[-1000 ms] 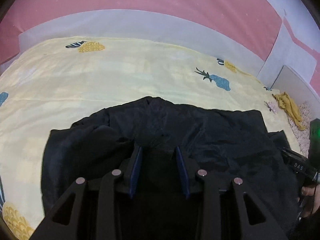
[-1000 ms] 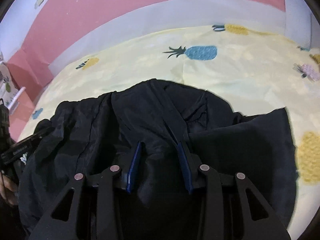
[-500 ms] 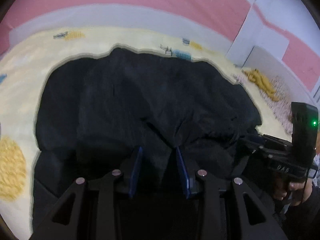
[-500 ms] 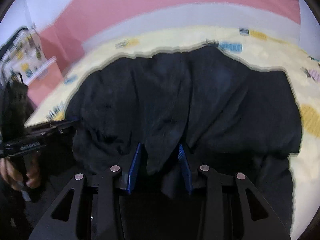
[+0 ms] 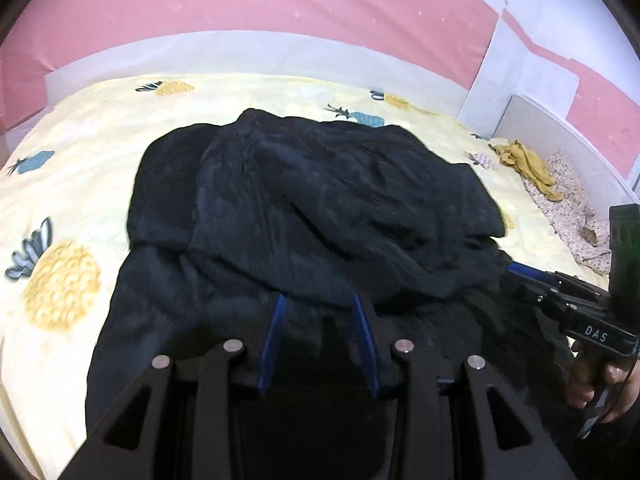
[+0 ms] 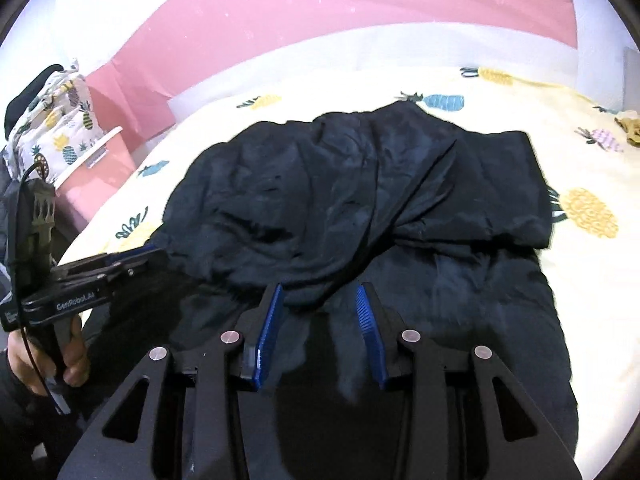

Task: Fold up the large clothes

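A large black garment [image 5: 340, 208] [image 6: 340, 200] lies on a pale yellow pineapple-print bed sheet [image 5: 80, 152] [image 6: 600, 320], its upper layer doubled back over the lower one. My left gripper [image 5: 320, 312] is shut on a bunch of that upper layer's near edge, cloth filling the gap between its blue pads. My right gripper [image 6: 320, 308] grips the same edge further right, with a tongue of black cloth between its pads. Each gripper shows in the other's view: the right gripper [image 5: 516, 272] at the garment's right side, the left gripper [image 6: 132, 260] at its left.
A mustard cloth [image 5: 524, 164] and a floral cloth [image 5: 568, 208] lie at the bed's far right by a white panel [image 5: 560, 140]. A pink box [image 6: 100, 164] and a pineapple-print bag [image 6: 60, 120] stand left of the bed. A pink wall runs behind.
Both grippers have drawn back toward the near side of the bed, pulling the garment's upper layer with them. More of the garment and sheet now shows beyond the fingers.
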### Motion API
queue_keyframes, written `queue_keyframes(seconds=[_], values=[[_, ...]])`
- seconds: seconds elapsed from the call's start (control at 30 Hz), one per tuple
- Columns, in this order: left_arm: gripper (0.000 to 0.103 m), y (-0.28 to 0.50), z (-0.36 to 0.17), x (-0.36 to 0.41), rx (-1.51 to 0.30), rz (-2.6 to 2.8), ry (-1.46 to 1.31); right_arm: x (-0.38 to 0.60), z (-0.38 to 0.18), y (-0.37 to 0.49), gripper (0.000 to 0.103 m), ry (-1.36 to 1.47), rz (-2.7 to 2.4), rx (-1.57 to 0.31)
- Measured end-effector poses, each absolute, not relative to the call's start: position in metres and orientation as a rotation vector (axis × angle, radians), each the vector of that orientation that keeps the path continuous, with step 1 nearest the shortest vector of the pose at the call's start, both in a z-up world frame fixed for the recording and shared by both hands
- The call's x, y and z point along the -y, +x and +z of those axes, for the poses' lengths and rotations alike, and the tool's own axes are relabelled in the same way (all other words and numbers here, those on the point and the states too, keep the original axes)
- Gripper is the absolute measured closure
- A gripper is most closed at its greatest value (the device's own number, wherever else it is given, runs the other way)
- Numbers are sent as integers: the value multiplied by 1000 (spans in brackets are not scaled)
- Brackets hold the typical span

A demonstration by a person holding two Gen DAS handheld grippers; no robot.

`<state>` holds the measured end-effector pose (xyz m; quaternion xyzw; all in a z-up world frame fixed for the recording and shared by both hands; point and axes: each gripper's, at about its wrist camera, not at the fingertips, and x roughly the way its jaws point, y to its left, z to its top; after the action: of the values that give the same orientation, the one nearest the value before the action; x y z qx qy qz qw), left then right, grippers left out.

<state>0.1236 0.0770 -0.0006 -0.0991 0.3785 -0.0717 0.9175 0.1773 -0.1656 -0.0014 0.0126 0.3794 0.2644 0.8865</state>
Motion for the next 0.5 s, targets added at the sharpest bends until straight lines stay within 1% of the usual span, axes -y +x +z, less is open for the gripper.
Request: queue_keyframes(seconds=[0.27, 0.33, 0.37, 0.4, 0.5], values=[[65, 51, 13, -64, -739, -122, -197, 189, 5, 104, 64, 33, 525, -749], [65, 37, 12, -64, -741, -114, -195, 196, 3, 88, 61, 35, 512, -749], [65, 30, 11, -64, -740, -107, -191, 200, 2, 84, 56, 36, 508, -749], [65, 25, 10, -63, -741, -101, -189, 204, 1, 76, 53, 40, 502, -751], [65, 9, 5, -62, -751, -88, -184, 216, -3, 59, 53, 48, 479, -753]])
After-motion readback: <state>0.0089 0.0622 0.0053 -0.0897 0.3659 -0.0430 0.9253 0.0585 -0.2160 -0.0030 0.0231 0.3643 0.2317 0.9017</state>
